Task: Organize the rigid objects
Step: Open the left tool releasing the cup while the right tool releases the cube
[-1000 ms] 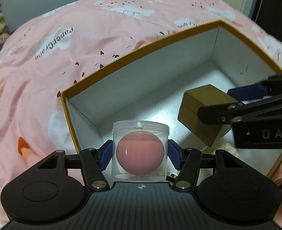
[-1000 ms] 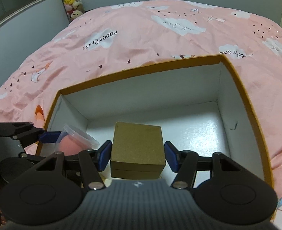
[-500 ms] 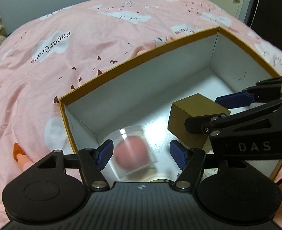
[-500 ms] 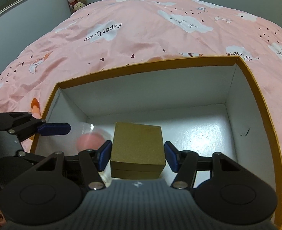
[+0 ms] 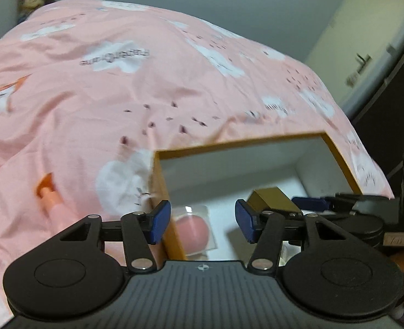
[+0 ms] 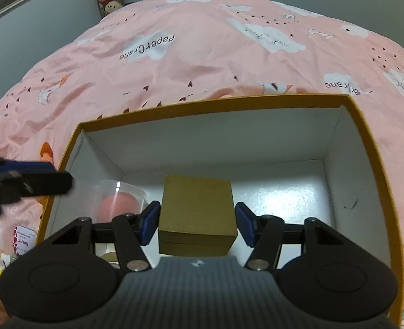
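Right wrist view: right gripper (image 6: 197,223) clamped on the brown cube box (image 6: 197,216), blue pads flush on both sides, held over the white floor of the orange-rimmed carton (image 6: 358,115), near-centre. Clear jar with pink ball (image 6: 119,203) sits in the carton's near-left corner. Left wrist view: left gripper (image 5: 203,220) released, pads apart with nothing between, straddling the carton's left wall above the jar. Carton rests on a pink duvet (image 6: 202,63).
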Motion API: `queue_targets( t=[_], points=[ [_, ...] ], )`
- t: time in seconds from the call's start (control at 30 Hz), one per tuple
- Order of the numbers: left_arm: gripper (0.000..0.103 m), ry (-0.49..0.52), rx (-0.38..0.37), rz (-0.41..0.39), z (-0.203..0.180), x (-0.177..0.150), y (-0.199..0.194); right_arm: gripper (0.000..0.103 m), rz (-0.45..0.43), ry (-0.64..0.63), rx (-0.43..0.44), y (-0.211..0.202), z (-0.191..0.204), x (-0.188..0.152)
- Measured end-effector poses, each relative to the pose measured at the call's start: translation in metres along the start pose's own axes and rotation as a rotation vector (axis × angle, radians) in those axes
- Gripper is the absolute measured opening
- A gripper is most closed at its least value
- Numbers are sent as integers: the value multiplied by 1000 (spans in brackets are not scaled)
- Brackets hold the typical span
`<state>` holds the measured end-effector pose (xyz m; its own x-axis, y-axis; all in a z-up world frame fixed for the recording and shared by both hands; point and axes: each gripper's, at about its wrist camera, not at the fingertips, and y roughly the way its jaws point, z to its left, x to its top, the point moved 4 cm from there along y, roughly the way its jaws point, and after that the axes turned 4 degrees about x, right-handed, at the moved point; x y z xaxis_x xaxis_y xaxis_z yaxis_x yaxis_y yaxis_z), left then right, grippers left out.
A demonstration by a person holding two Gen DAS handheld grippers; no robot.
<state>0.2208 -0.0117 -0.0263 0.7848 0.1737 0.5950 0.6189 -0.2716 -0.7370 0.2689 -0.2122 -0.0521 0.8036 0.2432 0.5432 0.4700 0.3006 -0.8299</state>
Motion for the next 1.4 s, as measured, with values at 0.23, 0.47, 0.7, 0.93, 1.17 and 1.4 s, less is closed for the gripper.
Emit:
queue_targets(
  t=[0.23, 0.47, 0.7, 0.93, 1.17, 1.4],
  points=[
    [42, -108, -5, 48, 24, -14, 7, 59, 75, -62, -17, 22, 19, 2],
    [40, -139, -22, 77, 27, -26, 14, 59, 134, -86, -40, 38, 33, -7],
    [40, -139, -27, 96, 23, -33, 16, 59, 163, -103, -71, 39, 38, -14],
    [40, -127, -20, 93, 19, -36, 13, 68, 162, -101, -72, 36, 41, -20],
    [40, -110, 1, 73, 15, -38, 7, 78, 105, -134, -93, 20, 43, -21],
    [39, -80, 25, -14, 7, -35, -14, 87, -51, -157, -71, -19, 53, -16]
  ],
)
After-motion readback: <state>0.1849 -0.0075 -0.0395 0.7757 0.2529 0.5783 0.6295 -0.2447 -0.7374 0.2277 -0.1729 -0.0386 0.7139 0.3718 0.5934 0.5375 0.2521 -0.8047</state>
